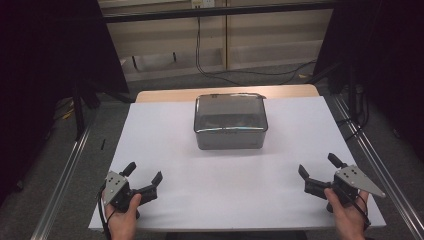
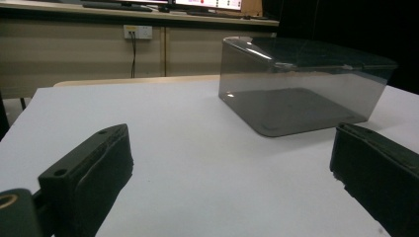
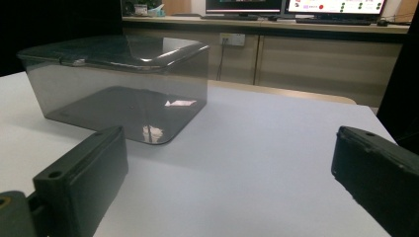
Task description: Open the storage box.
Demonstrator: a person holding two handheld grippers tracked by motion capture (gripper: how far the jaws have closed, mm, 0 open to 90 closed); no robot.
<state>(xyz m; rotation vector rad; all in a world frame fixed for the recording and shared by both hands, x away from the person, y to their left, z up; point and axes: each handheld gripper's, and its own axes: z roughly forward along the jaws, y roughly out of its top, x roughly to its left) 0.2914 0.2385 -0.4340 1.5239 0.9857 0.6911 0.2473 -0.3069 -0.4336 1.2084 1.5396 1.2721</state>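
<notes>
Smoky grey plastic makes up the box (image 1: 230,121), a see-through container with rounded corners and a lid of the same tint sitting flat on top. It stands toward the far middle of the white worktop (image 1: 170,150), square to the edges, with bare surface on every side of it. Through the walls the floor of the box shows dark and nothing can be made out inside; from the right gripper view a bright reflection sits on that floor, and a small tab or latch shows along the lid's rim, though its exact form is too small to tell.

Judging by how things lie, the work has hardly begun. The lid is on and nothing else rests on the worktop. The left hand-held gripper (image 1: 145,177) hovers at the near left corner, its jaws spread wide with nothing between them, and it is well apart from the box. The right hand-held gripper (image 1: 320,169) sits at the near right edge, likewise spread and holding nothing, also well apart from the box. Both point inward and forward toward the container.

What is left, as far as I can judge, is everything: bringing the two grippers up to the box, taking hold of it or its lid, and doing whatever handling follows.
</notes>
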